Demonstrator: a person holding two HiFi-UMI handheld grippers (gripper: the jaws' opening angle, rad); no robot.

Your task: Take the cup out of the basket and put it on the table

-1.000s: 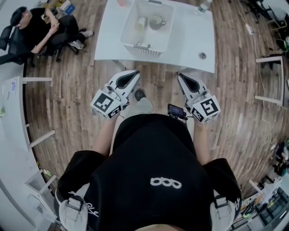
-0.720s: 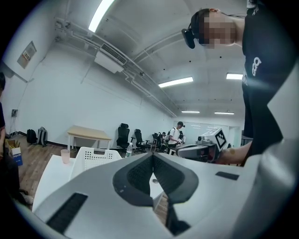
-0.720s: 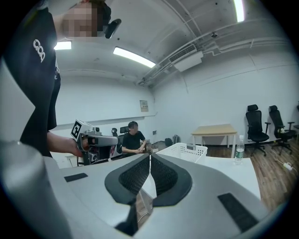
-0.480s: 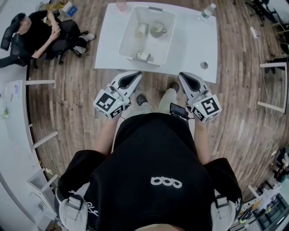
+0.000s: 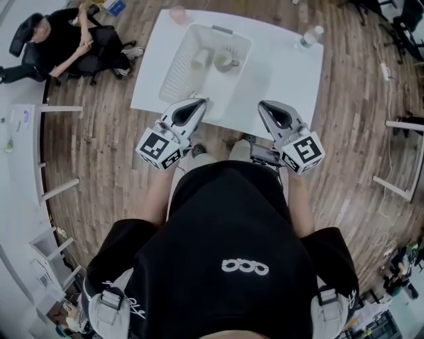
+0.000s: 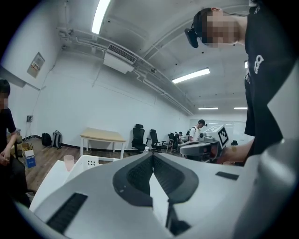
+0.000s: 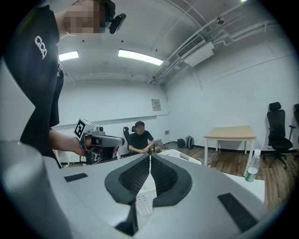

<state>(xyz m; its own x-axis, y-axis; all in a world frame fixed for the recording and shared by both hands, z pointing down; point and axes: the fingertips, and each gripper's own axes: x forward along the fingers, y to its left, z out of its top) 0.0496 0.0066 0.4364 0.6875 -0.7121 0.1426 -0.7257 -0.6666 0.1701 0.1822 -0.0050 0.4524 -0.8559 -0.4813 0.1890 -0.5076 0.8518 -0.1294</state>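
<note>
A white slatted basket (image 5: 175,71) stands on the white table (image 5: 291,79). Inside it lie a greenish cup with a handle (image 5: 224,61) and a cream cup (image 5: 201,58) beside it. My left gripper (image 5: 199,104) hovers at the table's near edge, just in front of the basket, shut and empty. Level with it, my right gripper (image 5: 265,106) is over the near edge too, also shut on nothing. In the left gripper view the closed jaws (image 6: 152,156) point past the basket's corner (image 6: 88,162). In the right gripper view the closed jaws (image 7: 150,158) point toward the basket (image 7: 182,156).
A pink cup (image 5: 177,13) stands at the table's far left corner and a water bottle (image 5: 310,36) at its far right. A person sits on a chair (image 5: 59,43) to the left. White shelving (image 5: 26,198) lines the left side. A wooden table (image 6: 103,137) and office chairs stand behind.
I have stepped toward the table: it and the basket sit nearer, and both grippers, earlier over the wooden floor, now reach the table's near edge. Both stayed shut.
</note>
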